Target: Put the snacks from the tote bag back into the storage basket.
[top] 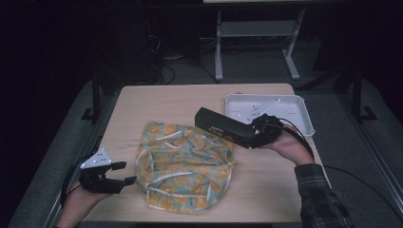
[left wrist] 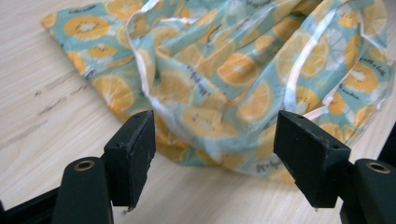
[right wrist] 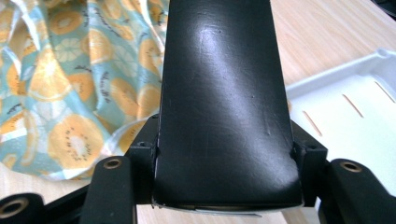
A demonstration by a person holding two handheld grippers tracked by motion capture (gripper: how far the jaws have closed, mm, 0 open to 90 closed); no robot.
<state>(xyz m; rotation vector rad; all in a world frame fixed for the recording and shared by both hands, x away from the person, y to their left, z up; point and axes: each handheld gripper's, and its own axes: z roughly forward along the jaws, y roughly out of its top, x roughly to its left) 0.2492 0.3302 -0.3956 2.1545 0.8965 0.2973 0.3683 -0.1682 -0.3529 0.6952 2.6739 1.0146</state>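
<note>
Right gripper (top: 254, 135): clamped on one end of a long black box (top: 223, 127), held above the desk (top: 266, 180) over the far edge of an orange-print cloth bag (top: 183, 166). Left gripper (top: 124, 173): released, jaws spread, nothing between them, just beside the bag's near-left edge. White tray (top: 304, 116): far right of desk.

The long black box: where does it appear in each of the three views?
High view: long black box at centre right, held over the table.
Left gripper view: I cannot find it.
Right gripper view: the box rises up the middle.
Shared landmark: orange-slice patterned teal cloth bag.
</note>
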